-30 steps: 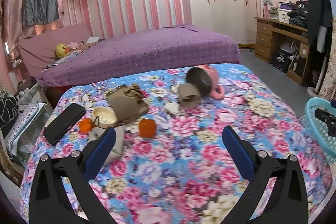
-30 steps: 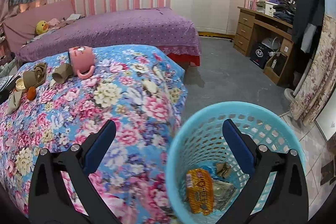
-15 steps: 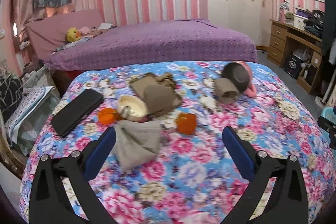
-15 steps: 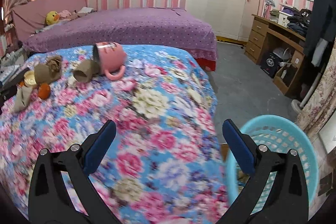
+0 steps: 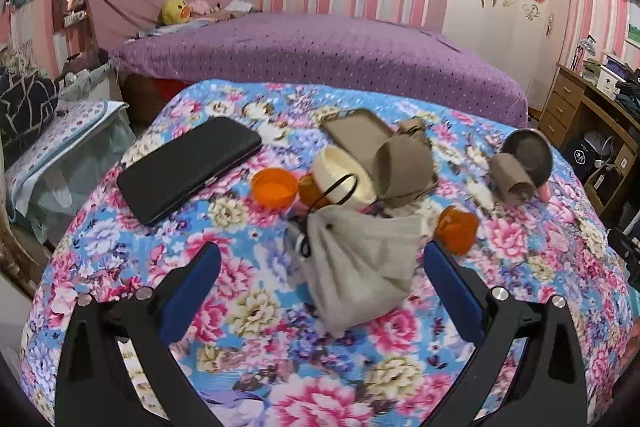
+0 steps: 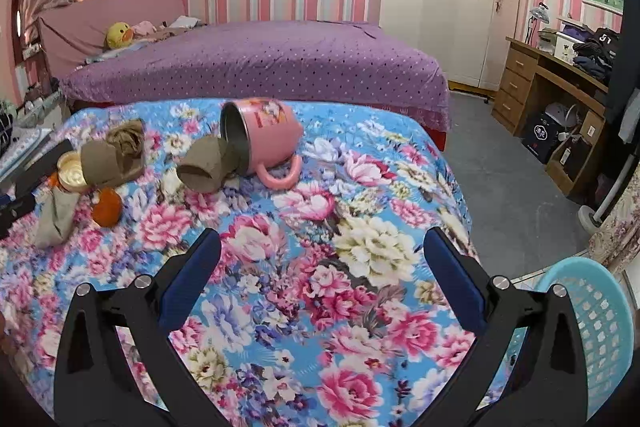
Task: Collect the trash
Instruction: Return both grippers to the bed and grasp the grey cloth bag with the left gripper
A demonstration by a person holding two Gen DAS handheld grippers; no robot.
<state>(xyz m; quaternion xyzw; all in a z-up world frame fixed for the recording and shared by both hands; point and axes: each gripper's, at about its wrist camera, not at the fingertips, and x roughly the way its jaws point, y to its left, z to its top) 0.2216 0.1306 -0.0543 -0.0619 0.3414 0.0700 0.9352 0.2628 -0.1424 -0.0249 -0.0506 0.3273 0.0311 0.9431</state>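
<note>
My left gripper (image 5: 320, 267) is open and empty, its fingers either side of a crumpled grey cloth pouch (image 5: 356, 267) on the floral table (image 5: 240, 347). Behind the pouch lie a cream round lid (image 5: 344, 179), brown cardboard pieces (image 5: 384, 155), an orange cap (image 5: 275, 187) and an orange bottle (image 5: 456, 229). A brown paper cup (image 5: 510, 179) lies by a tipped pink mug (image 6: 260, 135). My right gripper (image 6: 320, 263) is open and empty over the table's right part. The turquoise trash basket (image 6: 592, 327) stands at lower right.
A black phone (image 5: 188, 167) lies at the table's left. A purple bed (image 6: 248, 63) stands behind the table. A wooden desk (image 6: 560, 95) stands at the right wall, with grey floor (image 6: 500, 195) between.
My left gripper moved forward and left, closing in on the grey pouch. My right gripper swung left, away from the basket and over the table. Both stayed open.
</note>
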